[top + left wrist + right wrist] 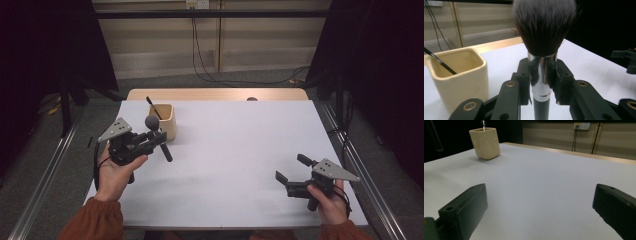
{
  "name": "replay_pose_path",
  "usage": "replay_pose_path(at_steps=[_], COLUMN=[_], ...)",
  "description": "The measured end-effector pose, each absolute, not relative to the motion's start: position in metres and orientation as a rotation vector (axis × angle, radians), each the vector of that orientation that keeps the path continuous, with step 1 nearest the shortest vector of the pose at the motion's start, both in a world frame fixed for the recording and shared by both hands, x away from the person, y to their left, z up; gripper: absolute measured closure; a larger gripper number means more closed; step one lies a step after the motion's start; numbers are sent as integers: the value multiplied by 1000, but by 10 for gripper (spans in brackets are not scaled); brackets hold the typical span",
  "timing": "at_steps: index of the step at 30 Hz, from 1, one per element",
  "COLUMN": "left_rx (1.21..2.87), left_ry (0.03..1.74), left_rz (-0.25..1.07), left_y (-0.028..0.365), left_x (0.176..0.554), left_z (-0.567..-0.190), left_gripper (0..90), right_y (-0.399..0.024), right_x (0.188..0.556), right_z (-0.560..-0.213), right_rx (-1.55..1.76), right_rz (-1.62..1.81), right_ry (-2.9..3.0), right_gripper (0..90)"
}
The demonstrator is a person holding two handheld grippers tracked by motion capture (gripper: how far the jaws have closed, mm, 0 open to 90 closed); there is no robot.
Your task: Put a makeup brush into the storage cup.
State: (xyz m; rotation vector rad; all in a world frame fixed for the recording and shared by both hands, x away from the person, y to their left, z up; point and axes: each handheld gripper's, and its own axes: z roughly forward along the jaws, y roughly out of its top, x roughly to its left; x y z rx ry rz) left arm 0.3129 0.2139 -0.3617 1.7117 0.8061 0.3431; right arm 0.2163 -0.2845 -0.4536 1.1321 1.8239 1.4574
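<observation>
Two claws: left claw (pixel 542 75) clamps the makeup brush (pixel 543 45) by its ferrule, right claw (pixel 539 212) gapes wide, holding nothing

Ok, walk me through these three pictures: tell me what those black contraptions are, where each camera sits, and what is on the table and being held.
No robot here: a person holds a hand-operated two-jaw gripper in each hand. The high view looks down from above the person's side of the white table. The other two pictures come from small cameras riding on the grippers, looking along their black jaws.

The left gripper is clamped on the shiny metal collar of a makeup brush, bristles up. Beside it stands a cream cup with a thin dark stick leaning inside.

The right gripper is near the table's right edge, jaws wide apart, holding nothing.
</observation>
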Motion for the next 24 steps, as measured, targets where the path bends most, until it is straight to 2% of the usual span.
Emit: replay_pose_path(at_steps=[17, 24], left_rx=[1678, 1666], left_ry=[844, 866], left_rz=[436, 480], left_y=[239, 239], left_x=[340, 358], left_z=[-325, -325], left_gripper=[704, 704], right_y=[-284, -283], right_x=[216, 216], right_z=[-459, -460], right_rx=[1145, 1131], right_rz=[1445, 1442], right_ry=[1810, 1827], right_gripper=[0, 0])
